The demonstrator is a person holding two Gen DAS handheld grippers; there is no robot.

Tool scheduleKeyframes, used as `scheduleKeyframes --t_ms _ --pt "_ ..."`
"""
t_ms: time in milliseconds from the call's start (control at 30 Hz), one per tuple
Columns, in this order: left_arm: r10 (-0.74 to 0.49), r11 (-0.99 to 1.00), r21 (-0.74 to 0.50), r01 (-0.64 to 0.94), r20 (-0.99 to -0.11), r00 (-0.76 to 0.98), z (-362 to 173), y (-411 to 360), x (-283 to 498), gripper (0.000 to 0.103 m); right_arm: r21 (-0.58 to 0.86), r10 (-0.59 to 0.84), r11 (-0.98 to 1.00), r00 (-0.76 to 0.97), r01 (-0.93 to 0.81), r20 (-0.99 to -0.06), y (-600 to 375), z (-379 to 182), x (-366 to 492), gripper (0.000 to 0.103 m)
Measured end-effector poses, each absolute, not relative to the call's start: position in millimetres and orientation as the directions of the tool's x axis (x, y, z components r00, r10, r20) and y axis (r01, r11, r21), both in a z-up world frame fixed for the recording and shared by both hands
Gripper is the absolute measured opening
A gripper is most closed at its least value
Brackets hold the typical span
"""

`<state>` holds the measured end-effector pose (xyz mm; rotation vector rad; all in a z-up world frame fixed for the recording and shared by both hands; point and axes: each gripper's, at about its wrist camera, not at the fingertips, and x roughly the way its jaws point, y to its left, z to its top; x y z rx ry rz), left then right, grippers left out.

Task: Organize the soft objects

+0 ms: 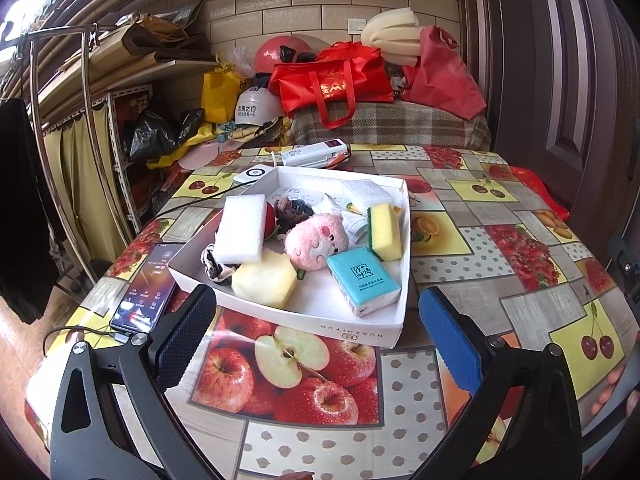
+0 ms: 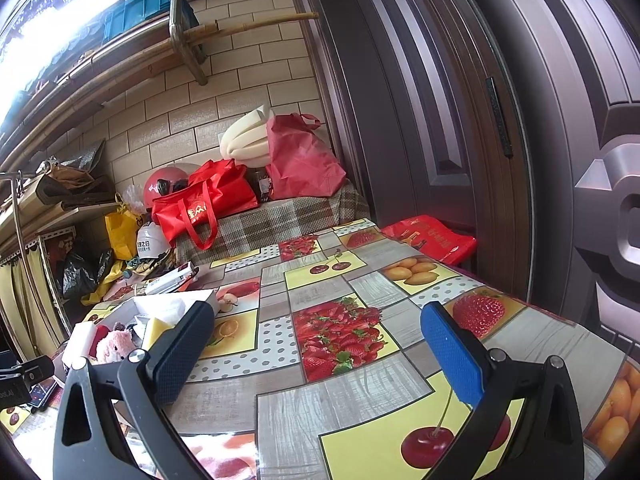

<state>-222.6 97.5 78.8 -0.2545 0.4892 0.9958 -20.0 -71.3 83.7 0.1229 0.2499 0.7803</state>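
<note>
Right claw [image 2: 316,356] before half-hidden white box [image 2: 120,308]

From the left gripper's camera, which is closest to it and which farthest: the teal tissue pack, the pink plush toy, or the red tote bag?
1. Teal tissue pack, front right of the white box, nearest.
2. Pink plush toy, middle of the box, just behind.
3. Red tote bag, beyond the table, farthest.

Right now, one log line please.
left gripper: open, empty | right gripper: open, empty | shallow white cardboard tray: filled with soft items
</note>
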Motion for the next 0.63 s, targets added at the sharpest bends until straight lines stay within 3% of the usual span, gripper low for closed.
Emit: scheduleKeyframes --t_ms 633 --pt "0.705 0.564 0.004 -0.826 -0.522 0.48 71.0 101.8 -217.0 0.103 0.202 0.707 0.707 0.684 -0.678 -0.179 -70.3 83.9 -21.2 0.103"
